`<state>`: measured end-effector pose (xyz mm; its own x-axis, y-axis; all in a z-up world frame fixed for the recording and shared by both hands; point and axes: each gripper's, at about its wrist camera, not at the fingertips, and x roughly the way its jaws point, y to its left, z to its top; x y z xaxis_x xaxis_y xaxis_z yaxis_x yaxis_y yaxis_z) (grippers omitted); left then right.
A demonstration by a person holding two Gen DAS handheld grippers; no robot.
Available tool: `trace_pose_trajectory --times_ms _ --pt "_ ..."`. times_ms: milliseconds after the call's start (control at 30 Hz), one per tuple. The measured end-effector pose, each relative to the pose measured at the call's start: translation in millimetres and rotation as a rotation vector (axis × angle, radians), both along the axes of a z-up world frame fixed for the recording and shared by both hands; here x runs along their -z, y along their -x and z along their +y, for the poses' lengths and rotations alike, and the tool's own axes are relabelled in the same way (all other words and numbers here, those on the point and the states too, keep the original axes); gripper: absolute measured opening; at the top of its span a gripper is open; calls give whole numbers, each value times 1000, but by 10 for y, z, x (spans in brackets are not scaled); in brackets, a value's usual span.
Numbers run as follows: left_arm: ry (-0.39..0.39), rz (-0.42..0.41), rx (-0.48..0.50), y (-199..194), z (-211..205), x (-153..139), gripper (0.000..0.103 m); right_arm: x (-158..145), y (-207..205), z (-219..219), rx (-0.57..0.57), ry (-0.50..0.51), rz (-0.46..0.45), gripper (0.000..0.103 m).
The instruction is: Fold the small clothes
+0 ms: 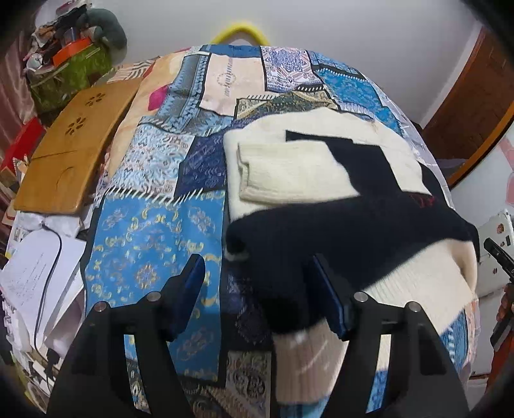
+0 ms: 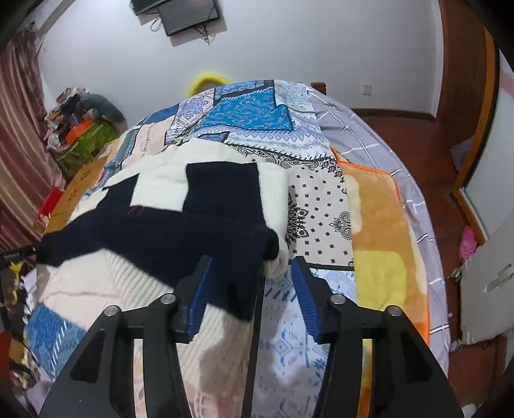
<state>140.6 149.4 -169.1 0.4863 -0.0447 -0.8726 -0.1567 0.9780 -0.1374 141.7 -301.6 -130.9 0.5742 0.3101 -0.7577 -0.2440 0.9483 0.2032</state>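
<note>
A cream and navy knitted sweater (image 1: 321, 199) lies partly folded on a bed spread with a blue patchwork quilt (image 1: 151, 244). It sits on the right half of the quilt in the left wrist view, with one cream ribbed sleeve (image 1: 289, 173) laid flat across its far part. A navy band crosses the garment's middle, and its cream ribbed hem (image 1: 417, 283) runs along the near right.

The left gripper (image 1: 260, 295) hangs over the sweater's near left corner with its blue-padded jaws released and standing apart. A navy and cream fold of the knit lies between them, close against the right pad; the left pad is clear of the fabric, over bare quilt.

In the right wrist view, the right gripper (image 2: 253, 289) hangs over the sweater's (image 2: 180, 212) near right corner, its jaws likewise parted. A navy flap of the knit lies in the gap, nearer the left pad, while the right pad stands apart from it over the pale blue part of the quilt (image 2: 289, 347). Whether the left pad touches the cloth cannot be told.

A wooden lap tray (image 1: 70, 151) rests at the bed's left edge, with loose papers (image 1: 35, 276) nearer the camera. An orange and yellow plush blanket (image 2: 382, 244) lies along the right side of the bed, over a grey checked sheet (image 2: 363, 135). A yellow ring (image 2: 205, 82) shows behind the far end of the bed, and a dark screen (image 2: 186, 13) hangs on the white wall above.
</note>
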Motion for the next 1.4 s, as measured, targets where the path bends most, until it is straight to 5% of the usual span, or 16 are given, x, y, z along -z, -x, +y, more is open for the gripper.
trace_pose_trajectory --times_ms 233,633,1000,1400 --pt "86 49 -29 265 30 134 73 56 183 115 -39 27 -1 59" --pt "173 79 -1 446 -208 331 72 420 405 139 -38 -6 94 59" --pt "212 22 49 480 -333 254 13 448 397 189 -71 -146 136 9" --pt "106 -130 -24 585 -82 -273 7 -123 363 -14 -24 -110 -71 6"
